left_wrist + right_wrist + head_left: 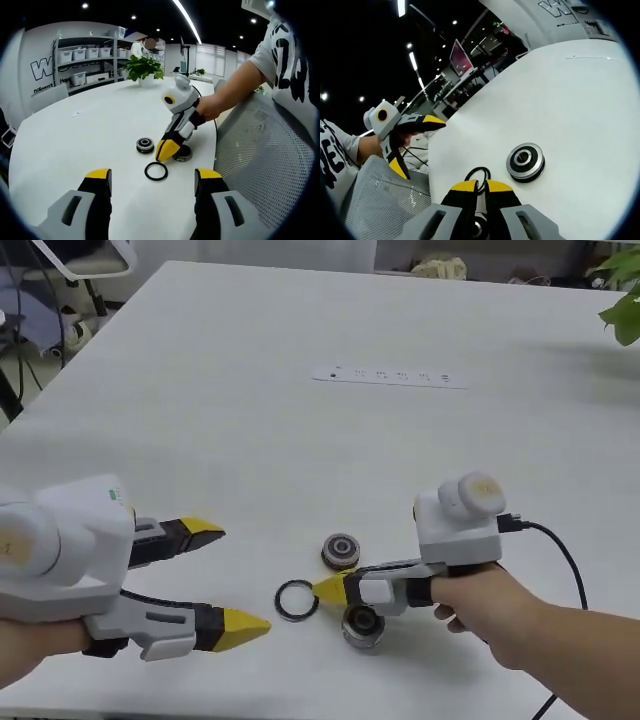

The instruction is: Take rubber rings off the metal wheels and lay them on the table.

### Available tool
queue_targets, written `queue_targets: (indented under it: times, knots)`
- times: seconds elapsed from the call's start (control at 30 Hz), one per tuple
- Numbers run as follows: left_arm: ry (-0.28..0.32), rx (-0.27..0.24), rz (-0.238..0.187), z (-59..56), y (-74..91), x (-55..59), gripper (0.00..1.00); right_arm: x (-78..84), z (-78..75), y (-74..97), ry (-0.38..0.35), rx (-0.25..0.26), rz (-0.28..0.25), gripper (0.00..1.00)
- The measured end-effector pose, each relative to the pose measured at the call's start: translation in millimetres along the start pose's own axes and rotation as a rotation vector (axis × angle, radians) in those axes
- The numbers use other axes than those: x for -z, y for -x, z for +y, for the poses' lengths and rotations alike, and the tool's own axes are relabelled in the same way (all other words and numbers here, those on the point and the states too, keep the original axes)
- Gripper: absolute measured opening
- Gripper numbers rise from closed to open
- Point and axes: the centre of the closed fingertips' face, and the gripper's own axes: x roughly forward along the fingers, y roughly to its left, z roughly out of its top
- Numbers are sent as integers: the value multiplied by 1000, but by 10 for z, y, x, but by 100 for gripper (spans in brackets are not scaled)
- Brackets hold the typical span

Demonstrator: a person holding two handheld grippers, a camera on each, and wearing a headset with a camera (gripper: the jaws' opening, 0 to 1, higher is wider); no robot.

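My right gripper (332,588) (482,187) lies low over the white table (250,440), its yellow tips together and a bare metal wheel (362,627) (184,155) (479,212) caught between its jaws behind the tips. Just in front of the tips a loose black rubber ring (280,598) (146,171) (470,174) lies flat on the table. A second metal wheel (341,550) (145,145) (525,161), black ring still around it, rests a little farther off. My left gripper (228,578) (153,176) is open and holds nothing, to the left of the ring.
A white strip with sockets (388,376) lies at the table's far middle. A potted plant (622,290) (142,67) stands at the far right corner. The right gripper's cable (565,550) trails off the near edge. A mesh chair (260,150) is close by.
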Motion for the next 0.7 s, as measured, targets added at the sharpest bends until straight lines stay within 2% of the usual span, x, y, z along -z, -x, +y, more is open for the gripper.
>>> queue_targets:
  times: [0.33, 0.7]
  knots:
    - [0, 3, 2, -6, 4, -23, 65, -60, 6, 51, 21, -1, -19, 4]
    - [2, 1, -5, 23, -9, -75, 64, -242, 2, 173, 53, 8, -73, 6]
